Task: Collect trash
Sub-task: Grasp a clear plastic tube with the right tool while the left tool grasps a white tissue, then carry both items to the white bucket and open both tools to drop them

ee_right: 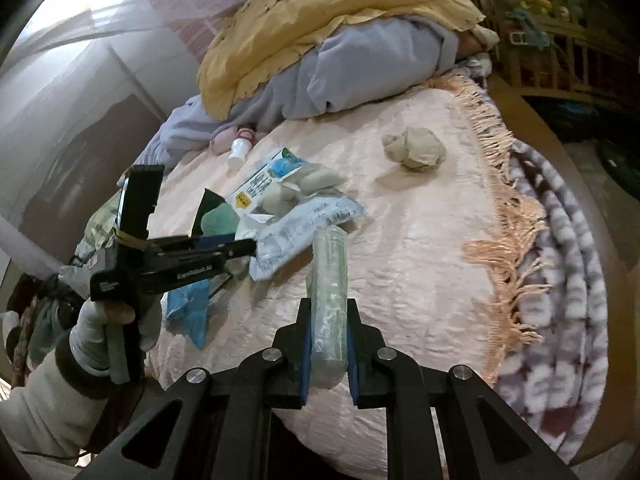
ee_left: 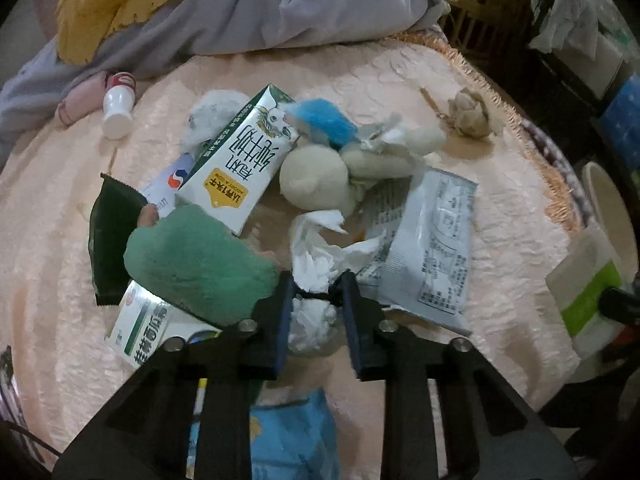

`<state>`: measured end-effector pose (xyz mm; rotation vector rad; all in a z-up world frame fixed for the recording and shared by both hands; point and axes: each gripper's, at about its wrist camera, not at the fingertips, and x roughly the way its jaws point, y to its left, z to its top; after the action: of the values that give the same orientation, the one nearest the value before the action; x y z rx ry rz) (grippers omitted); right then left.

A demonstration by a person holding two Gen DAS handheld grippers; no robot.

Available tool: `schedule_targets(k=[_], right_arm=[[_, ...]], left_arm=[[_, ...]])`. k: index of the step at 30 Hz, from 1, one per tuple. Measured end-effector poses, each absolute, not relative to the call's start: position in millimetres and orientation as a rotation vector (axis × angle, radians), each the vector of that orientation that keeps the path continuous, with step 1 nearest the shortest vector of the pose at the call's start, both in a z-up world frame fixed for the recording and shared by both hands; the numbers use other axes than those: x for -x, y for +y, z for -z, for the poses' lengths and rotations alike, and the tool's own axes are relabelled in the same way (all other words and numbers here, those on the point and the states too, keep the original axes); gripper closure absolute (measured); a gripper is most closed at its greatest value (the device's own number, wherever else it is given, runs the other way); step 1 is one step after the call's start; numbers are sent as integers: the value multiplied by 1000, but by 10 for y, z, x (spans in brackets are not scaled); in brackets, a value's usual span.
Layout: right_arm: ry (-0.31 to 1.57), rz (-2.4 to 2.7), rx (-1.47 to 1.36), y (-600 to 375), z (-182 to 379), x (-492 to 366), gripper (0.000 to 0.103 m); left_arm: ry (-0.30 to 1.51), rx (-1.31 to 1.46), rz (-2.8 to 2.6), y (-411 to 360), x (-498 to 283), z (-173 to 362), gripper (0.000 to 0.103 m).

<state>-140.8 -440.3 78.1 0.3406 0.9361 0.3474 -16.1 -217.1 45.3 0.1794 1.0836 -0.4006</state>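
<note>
Trash lies heaped on the bed [ee_left: 460, 80] just ahead of the left tongs [ee_left: 316, 292], nipped nearly shut on a crumpled white tissue [ee_left: 316, 252] to lift it off, while the right tongs [ee_right: 328, 328] clamp a clear plastic wrapper [ee_right: 329, 280] upright, clear of the pile.

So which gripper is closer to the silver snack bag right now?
Left. The left gripper is shut on a white tissue touching the silver snack bag. The right gripper holds a clear wrapper off to the side of it.
</note>
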Motion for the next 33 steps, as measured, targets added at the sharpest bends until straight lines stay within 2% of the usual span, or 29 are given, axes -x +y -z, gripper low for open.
schedule_targets(k=[7,13,23,33], right_arm=[[897,-342,-333,-4499,-898,1516,90],[854,-286,-354,-4776,-1022,1666,90],[818,5,-375,-5827,-1115,2105,89],[812,295,-442,-6934,-988,2526,89]], left_arm=[[1026,-42,464,-2045,276,-973,86],[984,-11,566,-2363,484,-1329,86],[1016,-27,829,-3736,786,-1408,86],[1091,-28,1031,-5234,1064,-1185,86]])
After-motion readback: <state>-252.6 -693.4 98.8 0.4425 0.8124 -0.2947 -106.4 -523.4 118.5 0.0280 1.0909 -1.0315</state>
